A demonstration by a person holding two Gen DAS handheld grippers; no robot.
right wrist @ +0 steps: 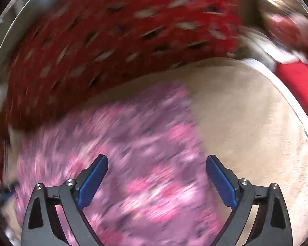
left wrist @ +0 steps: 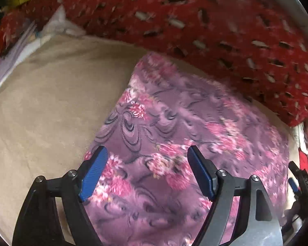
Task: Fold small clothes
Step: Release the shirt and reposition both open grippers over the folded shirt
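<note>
Both grippers, left [left wrist: 146,172] and right [right wrist: 157,176], have fingers spread above the purple floral fabric garment [left wrist: 195,123]; a shallow pinch could drag it out of shape.

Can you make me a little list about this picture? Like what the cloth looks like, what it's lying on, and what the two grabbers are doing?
cloth: purple flowered cloth, lying flat
surface: beige cover
behind it: red patterned blanket
left gripper: open, above the cloth, nothing held
right gripper: open, above the cloth's edge, nothing held
picture quality: right wrist view blurred
</note>
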